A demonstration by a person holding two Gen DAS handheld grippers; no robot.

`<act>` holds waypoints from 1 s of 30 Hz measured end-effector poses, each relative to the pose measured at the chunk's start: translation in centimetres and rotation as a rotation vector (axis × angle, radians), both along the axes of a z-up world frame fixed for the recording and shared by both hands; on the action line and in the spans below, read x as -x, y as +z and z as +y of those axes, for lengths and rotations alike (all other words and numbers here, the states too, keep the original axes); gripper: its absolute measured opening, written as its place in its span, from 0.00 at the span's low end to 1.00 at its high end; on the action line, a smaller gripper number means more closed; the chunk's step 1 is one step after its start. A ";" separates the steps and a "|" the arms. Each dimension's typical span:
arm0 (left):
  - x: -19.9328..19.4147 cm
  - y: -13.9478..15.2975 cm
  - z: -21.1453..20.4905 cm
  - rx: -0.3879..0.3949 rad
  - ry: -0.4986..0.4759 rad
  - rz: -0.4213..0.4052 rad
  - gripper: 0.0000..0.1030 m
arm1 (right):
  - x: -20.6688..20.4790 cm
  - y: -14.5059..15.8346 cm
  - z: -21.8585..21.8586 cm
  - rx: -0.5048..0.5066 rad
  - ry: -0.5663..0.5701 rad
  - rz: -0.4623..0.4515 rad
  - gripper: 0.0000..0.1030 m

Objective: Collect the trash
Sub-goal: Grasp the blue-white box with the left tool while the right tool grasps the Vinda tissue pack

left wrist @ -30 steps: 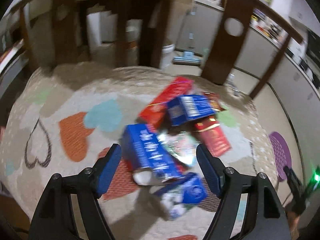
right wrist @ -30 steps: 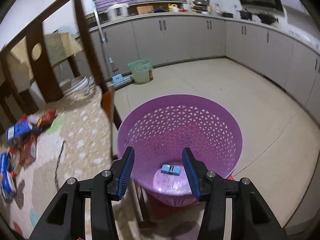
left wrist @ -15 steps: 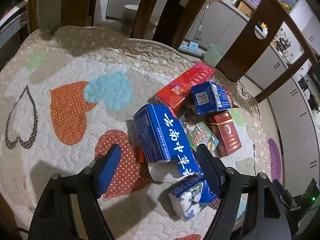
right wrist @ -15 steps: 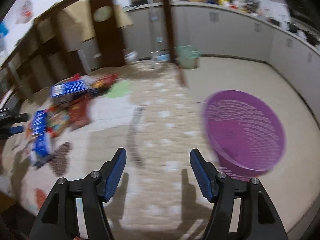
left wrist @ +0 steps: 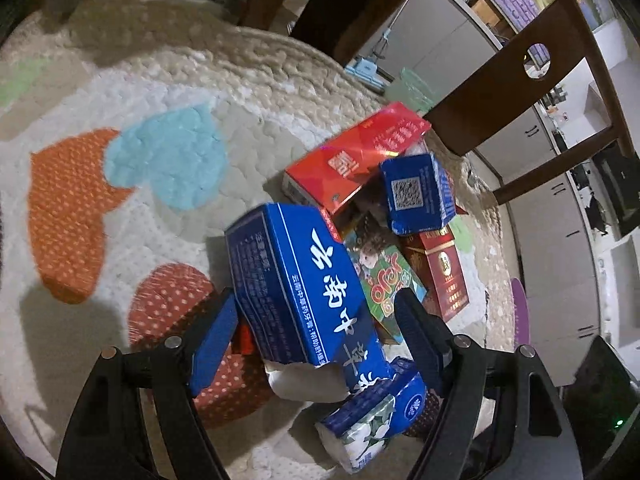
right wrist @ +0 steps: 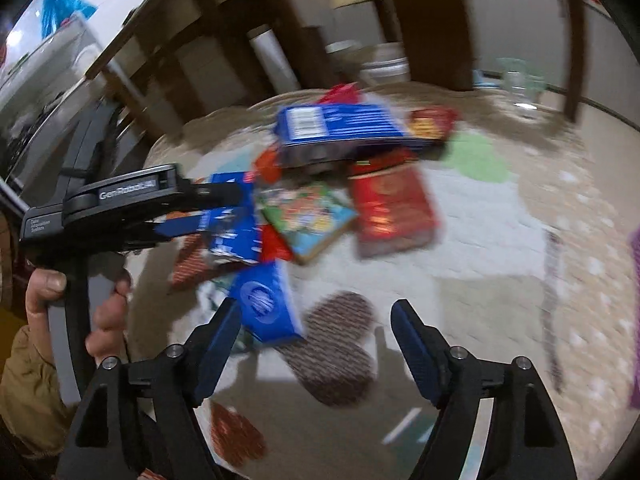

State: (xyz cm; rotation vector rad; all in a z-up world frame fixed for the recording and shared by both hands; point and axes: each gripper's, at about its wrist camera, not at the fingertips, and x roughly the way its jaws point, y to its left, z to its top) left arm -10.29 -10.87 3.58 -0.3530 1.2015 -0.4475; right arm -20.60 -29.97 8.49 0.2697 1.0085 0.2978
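Left wrist view: the left gripper (left wrist: 316, 332) is released, its jaws standing either side of the big blue carton (left wrist: 298, 288) at lower centre of the frame, pads not yet pressing. The carton lies tilted on the pile, its torn end toward the camera. Risk — if the jaws close on that torn, crushed end, the walls may fold and the carton may slip out. A second risk: the carton overlaps the cartoon box (left wrist: 380, 272) and sits just above the tissue pack (left wrist: 372, 420), so a lift may drag or scatter them across the desk (left wrist: 100, 80).

Further up the frame, a long red carton (left wrist: 352, 156), a small blue box (left wrist: 416, 192) and a dark red pack (left wrist: 444, 276) lie touching one another.

In the right wrist view, the right gripper (right wrist: 316, 340) is released and empty; its jaws have just been opening. It is blurred, near the tissue pack — a clash with the left gripper is possible.
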 end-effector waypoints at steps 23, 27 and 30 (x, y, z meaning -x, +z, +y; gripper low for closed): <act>3.3 4.4 1.5 -0.059 0.002 -0.167 0.31 | 1.5 -0.9 5.2 0.060 0.047 0.017 0.67; 4.4 5.5 1.2 -0.094 0.001 -0.206 0.31 | 2.9 -0.4 3.8 0.056 0.020 -0.004 0.67; 5.2 6.2 1.1 -0.103 -0.010 -0.218 0.31 | 4.0 0.0 3.1 0.066 -0.005 -0.025 0.67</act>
